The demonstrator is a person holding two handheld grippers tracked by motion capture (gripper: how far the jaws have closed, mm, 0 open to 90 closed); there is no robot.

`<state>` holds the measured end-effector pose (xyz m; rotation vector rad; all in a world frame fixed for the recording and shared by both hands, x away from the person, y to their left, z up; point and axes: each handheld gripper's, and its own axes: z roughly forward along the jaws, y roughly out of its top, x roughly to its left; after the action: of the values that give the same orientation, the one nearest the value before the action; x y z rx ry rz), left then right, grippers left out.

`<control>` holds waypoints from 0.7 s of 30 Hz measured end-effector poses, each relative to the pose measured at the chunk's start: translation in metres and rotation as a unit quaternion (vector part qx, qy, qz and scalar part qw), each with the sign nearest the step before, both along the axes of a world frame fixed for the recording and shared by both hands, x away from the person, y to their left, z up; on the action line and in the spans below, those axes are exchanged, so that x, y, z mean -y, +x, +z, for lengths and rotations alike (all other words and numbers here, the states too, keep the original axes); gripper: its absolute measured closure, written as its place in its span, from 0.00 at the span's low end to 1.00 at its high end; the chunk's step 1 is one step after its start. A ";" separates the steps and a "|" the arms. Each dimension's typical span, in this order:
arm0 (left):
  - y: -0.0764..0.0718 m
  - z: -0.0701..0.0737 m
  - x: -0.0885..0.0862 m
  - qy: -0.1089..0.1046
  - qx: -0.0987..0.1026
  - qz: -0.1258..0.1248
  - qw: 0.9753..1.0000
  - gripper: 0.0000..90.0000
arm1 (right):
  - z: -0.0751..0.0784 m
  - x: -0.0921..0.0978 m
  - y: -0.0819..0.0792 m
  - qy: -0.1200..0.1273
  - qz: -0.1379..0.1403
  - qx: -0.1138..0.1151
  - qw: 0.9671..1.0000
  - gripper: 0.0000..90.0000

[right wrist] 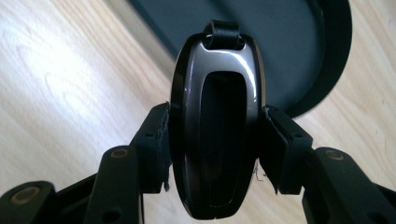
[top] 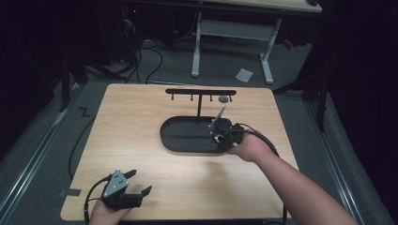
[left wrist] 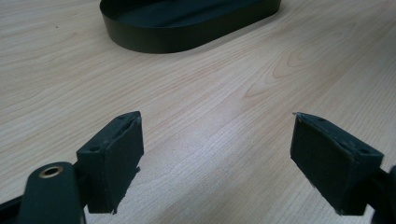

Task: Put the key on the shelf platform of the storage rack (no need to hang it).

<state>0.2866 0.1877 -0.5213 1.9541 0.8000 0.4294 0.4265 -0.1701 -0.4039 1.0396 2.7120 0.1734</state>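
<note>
Your right gripper (right wrist: 212,140) pinched the glossy key fob (right wrist: 212,126) by its slick sides over the black tray (top: 173,136) rim; those curved faces could have squirted free. Left gripper (left wrist: 217,158) sat spread on the tabletop (left wrist: 210,84).

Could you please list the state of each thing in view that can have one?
Left hand-held gripper: open, holding nothing, low over the table.
Right hand-held gripper: shut on the key fob.
Key fob: clamped by its sides, over the tray's edge.
Tray: flat on the table, nothing visible lying in it.
Rack: upright behind the tray.
</note>
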 end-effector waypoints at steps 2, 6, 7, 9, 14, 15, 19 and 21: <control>0.000 0.000 -0.001 0.000 -0.001 -0.001 1.000 0.20 | 0.000 -0.005 0.006 0.003 -0.001 0.001 1.000 0.54; -0.001 0.001 -0.002 -0.003 -0.002 0.001 1.000 0.20 | -0.004 -0.014 0.018 0.005 0.000 -0.002 1.000 0.54; 0.000 0.000 -0.002 -0.004 -0.001 0.002 1.000 0.20 | -0.006 -0.016 0.022 0.001 0.000 -0.002 1.000 0.54; 0.000 0.000 -0.002 -0.004 -0.002 0.002 1.000 0.20 | -0.009 -0.020 0.028 -0.001 -0.001 -0.002 1.000 0.54; -0.001 0.000 -0.002 -0.004 -0.002 0.001 1.000 0.20 | -0.017 -0.026 0.045 -0.007 -0.011 -0.005 1.000 0.54; -0.001 0.000 -0.002 -0.002 0.000 0.001 1.000 0.20 | -0.019 -0.027 0.048 -0.008 -0.013 -0.007 1.000 0.54; 0.000 0.000 -0.001 -0.002 -0.002 -0.002 1.000 0.20 | -0.026 -0.032 0.060 -0.009 -0.018 -0.009 1.000 0.54; 0.000 0.000 -0.001 -0.001 -0.003 -0.003 1.000 0.20 | -0.029 -0.036 0.064 -0.008 -0.020 -0.012 1.000 0.54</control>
<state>0.2862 0.1892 -0.5213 1.9559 0.7974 0.4187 0.4907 -0.1343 -0.4330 1.0978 2.7065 0.1322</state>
